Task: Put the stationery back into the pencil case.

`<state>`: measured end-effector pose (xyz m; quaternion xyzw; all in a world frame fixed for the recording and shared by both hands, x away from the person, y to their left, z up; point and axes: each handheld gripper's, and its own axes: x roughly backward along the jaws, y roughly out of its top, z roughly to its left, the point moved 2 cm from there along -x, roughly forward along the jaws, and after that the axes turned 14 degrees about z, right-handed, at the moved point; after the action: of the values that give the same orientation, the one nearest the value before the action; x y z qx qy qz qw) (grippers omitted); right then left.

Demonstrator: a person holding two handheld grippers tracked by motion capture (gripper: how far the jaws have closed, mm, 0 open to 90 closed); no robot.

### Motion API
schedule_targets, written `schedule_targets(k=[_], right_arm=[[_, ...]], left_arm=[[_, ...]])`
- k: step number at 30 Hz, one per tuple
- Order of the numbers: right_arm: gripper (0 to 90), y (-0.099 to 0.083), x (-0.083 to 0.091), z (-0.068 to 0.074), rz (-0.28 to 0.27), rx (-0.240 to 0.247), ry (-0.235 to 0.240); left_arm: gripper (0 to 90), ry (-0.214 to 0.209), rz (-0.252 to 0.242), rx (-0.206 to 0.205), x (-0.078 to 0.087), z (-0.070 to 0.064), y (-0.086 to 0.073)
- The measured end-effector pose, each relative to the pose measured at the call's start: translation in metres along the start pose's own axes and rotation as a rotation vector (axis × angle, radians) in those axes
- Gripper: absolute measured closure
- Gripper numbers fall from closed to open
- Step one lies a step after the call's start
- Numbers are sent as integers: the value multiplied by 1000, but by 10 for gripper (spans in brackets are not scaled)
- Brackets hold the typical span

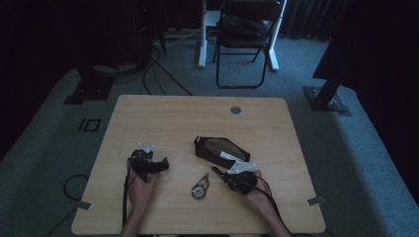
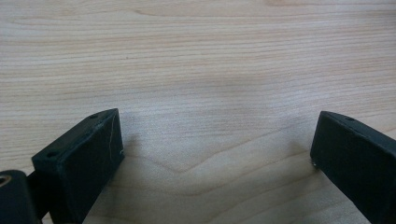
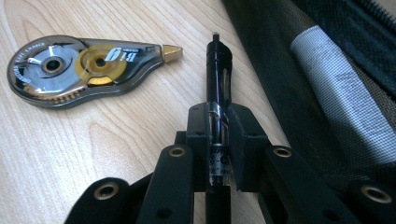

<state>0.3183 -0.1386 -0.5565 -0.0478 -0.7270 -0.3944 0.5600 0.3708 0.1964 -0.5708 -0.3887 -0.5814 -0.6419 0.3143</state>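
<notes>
1. Left gripper (image 1: 148, 163), black, two-jawed, held in the person's left hand (image 1: 141, 190), sits over the left part of the light wooden table (image 1: 163, 118). In the left gripper view its jaws stand wide apart with bare wood grain between them; released, nothing held.
2. Right of it, near the front middle of the table, lies a grey translucent teardrop-shaped correction-tape dispenser with gold reels (image 1: 199, 188). It lies flat, clear of both grippers. In the right gripper view the dispenser (image 3: 79, 70) shows its gold tip pointing toward the pen, just short of touching it.
3. Farther back and right of centre lies a black mesh zip pencil pouch (image 1: 217, 149), lying open. A white cylindrical item (image 3: 345, 98) rests inside, seen behind the mesh in the right gripper view.
4. Right gripper (image 1: 228, 177), black with a grey three-cornered plate on top, is held in the right hand (image 1: 259, 195) at the near right of the table, just beside the near edge of the pouch.
5. Its jaws are clenched on a slim glossy black pen (image 3: 218, 70); grip falls about mid-barrel. The pen tip projects forward past the jaws, between dispenser and pouch, just above or on the wood; contact cannot be told.
</notes>
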Motion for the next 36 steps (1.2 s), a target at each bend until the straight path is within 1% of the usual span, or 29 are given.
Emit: schedule_targets(k=[15,18,23,25,36], right_arm=[[796,5,13,5,-40,23,-3],[797,6,15,5,-46,19,-4],[797,7,18,5,-56,26,-10],[797,7,19,5,-59,20,-6],[797,10,24,6,-75,30,-12]], left_arm=[[27,0,1,-1,0,0,0],[27,0,0,-1,0,0,0],[27,0,0,0,0,0,0],[27,0,0,0,0,0,0],[27,0,0,0,0,0,0]])
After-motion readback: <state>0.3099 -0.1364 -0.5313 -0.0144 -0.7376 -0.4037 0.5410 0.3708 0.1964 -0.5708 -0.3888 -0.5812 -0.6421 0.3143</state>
